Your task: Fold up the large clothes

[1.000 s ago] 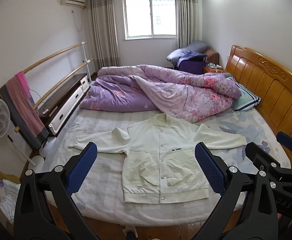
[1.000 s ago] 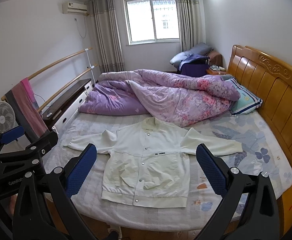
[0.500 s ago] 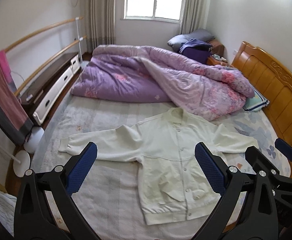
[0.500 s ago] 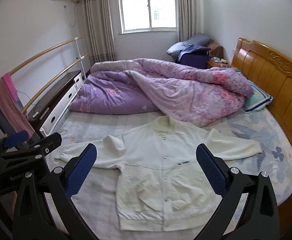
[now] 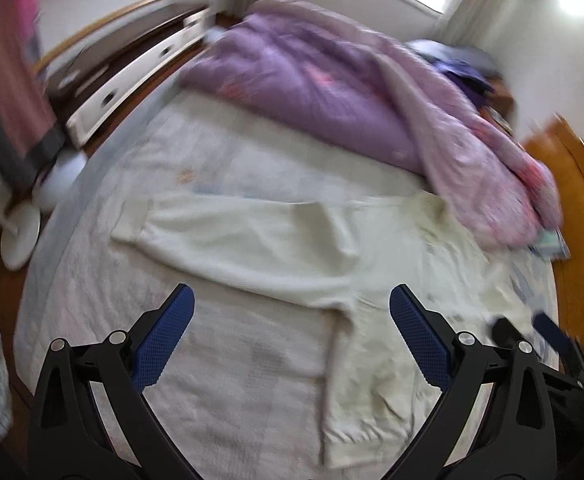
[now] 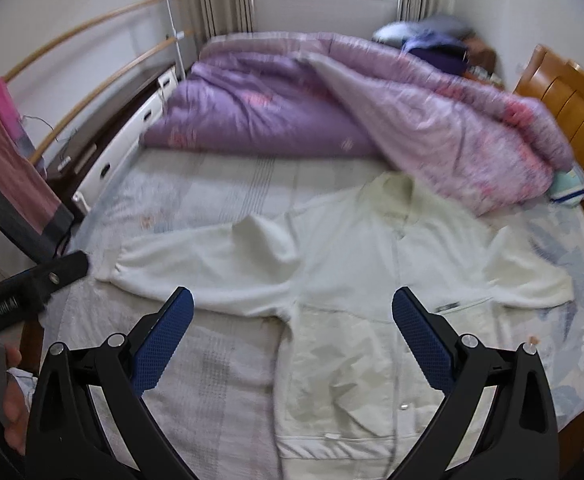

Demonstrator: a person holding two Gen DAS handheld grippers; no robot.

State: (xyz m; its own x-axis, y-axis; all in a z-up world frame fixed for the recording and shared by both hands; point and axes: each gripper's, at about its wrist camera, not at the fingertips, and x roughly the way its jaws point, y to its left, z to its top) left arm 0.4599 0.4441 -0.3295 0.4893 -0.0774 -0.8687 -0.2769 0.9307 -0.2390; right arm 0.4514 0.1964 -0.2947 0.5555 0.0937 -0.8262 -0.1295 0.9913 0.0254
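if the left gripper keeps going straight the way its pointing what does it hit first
Most likely the left gripper would meet the cream jacket, around where its outstretched sleeve joins the body on the bed sheet. Nothing stands between the open fingers and the cloth, though blur leaves depth uncertain.

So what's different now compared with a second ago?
Both grippers have moved in low over the bed, toward the jacket. The left gripper now points at its outstretched sleeve; the right gripper hangs over the body. Both stay open, holding nothing. The jacket still lies flat and unfolded; the quilt hasn't moved.
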